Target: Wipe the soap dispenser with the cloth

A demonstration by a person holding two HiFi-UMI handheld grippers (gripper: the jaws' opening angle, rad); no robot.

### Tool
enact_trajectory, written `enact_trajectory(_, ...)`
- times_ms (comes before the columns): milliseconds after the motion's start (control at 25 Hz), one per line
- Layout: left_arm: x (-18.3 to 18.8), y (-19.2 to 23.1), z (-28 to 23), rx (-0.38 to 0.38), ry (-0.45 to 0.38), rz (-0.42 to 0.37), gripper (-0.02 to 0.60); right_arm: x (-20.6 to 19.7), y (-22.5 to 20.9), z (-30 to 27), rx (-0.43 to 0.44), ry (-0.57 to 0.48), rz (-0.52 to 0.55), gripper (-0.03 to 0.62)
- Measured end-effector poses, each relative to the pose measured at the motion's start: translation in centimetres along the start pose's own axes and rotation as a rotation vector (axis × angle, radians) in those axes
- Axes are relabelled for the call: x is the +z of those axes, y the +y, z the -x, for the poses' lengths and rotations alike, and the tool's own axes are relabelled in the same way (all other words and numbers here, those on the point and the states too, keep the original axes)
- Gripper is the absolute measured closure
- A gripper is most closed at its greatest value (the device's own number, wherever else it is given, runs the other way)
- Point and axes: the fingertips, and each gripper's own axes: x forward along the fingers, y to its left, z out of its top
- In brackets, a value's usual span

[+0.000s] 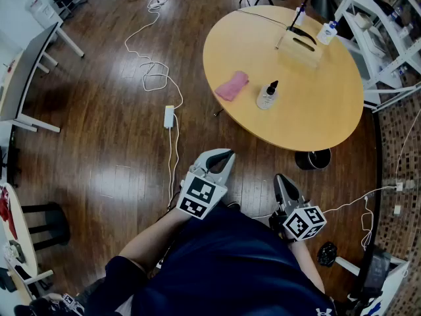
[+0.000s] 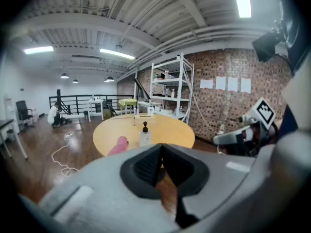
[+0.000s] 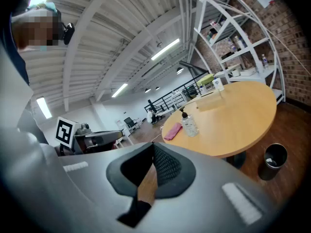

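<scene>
The label on the clear plastic soap dispenser [image 1: 267, 97] was too small for us to read. The round yellow wooden table [image 1: 316, 110] hid part of the black bin [image 1: 313, 158]. Items on the white metal shelving [image 2: 170, 99] were indistinct.

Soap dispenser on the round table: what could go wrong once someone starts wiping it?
The soap dispenser stands free and narrow, so a wipe from one side might tip it. The white cable lies on the floor before the table, a possible trip hazard on the way there.
</scene>
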Motion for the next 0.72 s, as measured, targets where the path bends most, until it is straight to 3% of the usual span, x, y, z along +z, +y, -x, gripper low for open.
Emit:
enact_trajectory(160, 1.1, 4.4, -3.7, 0.116, 0.054, 0.035, 0.558, 1.3, -4.7, 0.7, -0.041, -0.011, -0.043, 0.586)
enact_trajectory(240, 1.1, 6.5, -5.7, 0.117, 0.096, 0.089, 0.492, 1.8, -6.2, 0.2, -0.068, -0.012, -0.069, 0.586)
enact_trajectory(400, 0.0, 12.1, -10.5, 0.125, 0.158, 0.110, 0.483, 3.9, -7.9, -3.2, -0.107, -0.017, -0.047, 0.586)
enact_trajectory(560, -1.8, 18.1, -16.2, 0.106, 0.241, 0.032, 0.434, 6.9, -8.9, -8.8, -0.166, -0.005, -0.007, 0.586)
enact_trajectory(720, -4.2, 21.8, -21.4, 0.037, 0.320, -0.085, 0.428, 9.8, -10.7, -14.5, -0.277, 0.060, 0.144, 0.585)
